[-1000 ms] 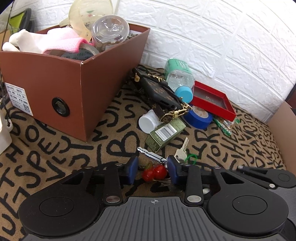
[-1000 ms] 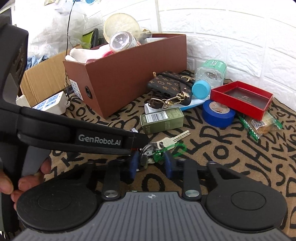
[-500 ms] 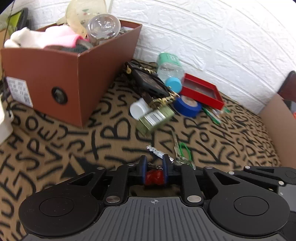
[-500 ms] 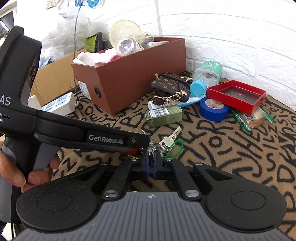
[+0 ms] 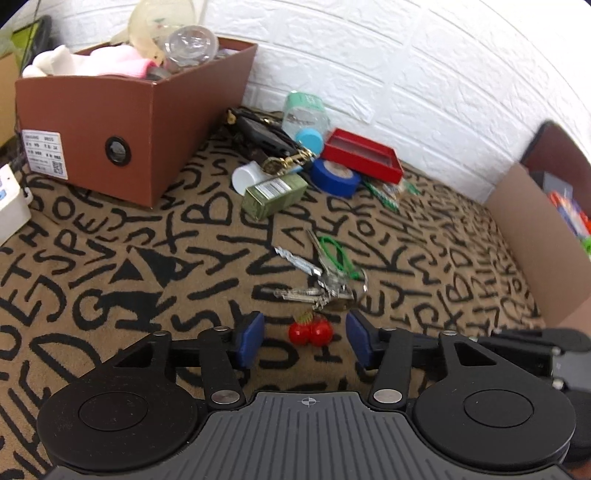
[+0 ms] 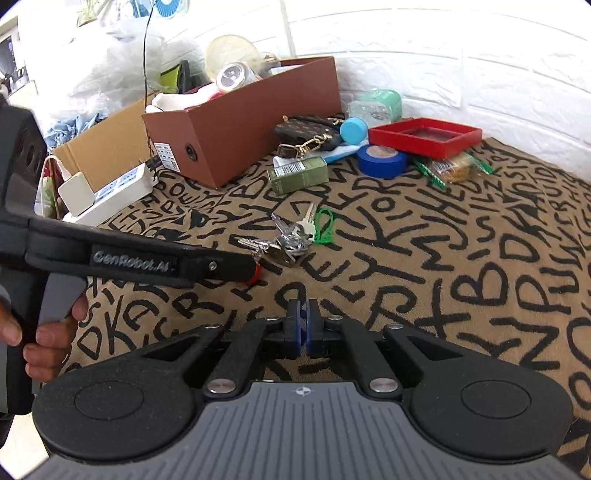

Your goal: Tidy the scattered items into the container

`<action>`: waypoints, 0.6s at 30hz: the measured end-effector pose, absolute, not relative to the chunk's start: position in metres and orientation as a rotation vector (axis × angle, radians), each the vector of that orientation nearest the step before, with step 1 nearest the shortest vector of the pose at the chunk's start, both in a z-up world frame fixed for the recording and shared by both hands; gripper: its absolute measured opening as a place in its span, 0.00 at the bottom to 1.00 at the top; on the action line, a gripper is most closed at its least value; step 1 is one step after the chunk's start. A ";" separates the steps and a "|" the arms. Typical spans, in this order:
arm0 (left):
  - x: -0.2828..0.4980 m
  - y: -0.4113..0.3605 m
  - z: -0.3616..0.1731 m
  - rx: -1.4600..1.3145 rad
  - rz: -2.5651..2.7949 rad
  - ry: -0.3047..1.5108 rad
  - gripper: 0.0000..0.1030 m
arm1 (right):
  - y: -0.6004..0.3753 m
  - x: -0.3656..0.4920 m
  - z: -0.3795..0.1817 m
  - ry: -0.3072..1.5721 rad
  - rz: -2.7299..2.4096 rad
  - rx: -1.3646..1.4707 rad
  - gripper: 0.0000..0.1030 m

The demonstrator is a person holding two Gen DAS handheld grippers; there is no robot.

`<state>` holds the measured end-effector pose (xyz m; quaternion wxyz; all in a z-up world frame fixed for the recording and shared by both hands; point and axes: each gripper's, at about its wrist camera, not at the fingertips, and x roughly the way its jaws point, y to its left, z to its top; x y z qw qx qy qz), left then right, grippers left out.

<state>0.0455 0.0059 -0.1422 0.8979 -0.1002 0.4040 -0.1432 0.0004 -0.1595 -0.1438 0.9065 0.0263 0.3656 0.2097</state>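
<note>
Hiding most of the cherry charm (image 6: 255,272), left tongs (image 5: 305,341) just reopened empty; right tongs (image 6: 303,325) shut, empty.

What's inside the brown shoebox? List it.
Piled above the rim of the brown shoebox: a white and pink cloth, a clear plastic lidded cup and a pale yellowish round lid. Whatever lies under that pile is covered by it and the walls.
</note>
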 end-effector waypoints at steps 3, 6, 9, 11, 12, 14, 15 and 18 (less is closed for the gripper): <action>0.050 0.008 -0.142 -0.195 -0.307 0.844 0.62 | -0.155 0.004 -0.143 0.734 0.438 0.033 0.09; 0.051 0.008 -0.145 -0.189 -0.334 0.869 0.45 | -0.153 0.011 -0.140 0.721 0.410 0.047 0.13; 0.050 0.007 -0.149 -0.187 -0.363 0.877 0.45 | -0.157 0.018 -0.138 0.715 0.384 0.071 0.14; 0.051 0.004 -0.149 -0.176 -0.369 0.874 0.45 | -0.160 0.023 -0.135 0.711 0.372 0.077 0.16; 0.051 0.001 -0.150 -0.171 -0.366 0.870 0.45 | -0.161 0.025 -0.133 0.708 0.376 0.086 0.19; 0.055 -0.002 -0.151 -0.162 -0.365 0.871 0.44 | -0.162 0.028 -0.128 0.698 0.400 0.107 0.26; 0.056 -0.004 -0.151 -0.155 -0.358 0.871 0.43 | -0.161 0.030 -0.126 0.693 0.409 0.107 0.31; 0.059 -0.003 -0.151 -0.156 -0.347 0.874 0.28 | -0.154 0.036 -0.124 0.686 0.393 0.064 0.32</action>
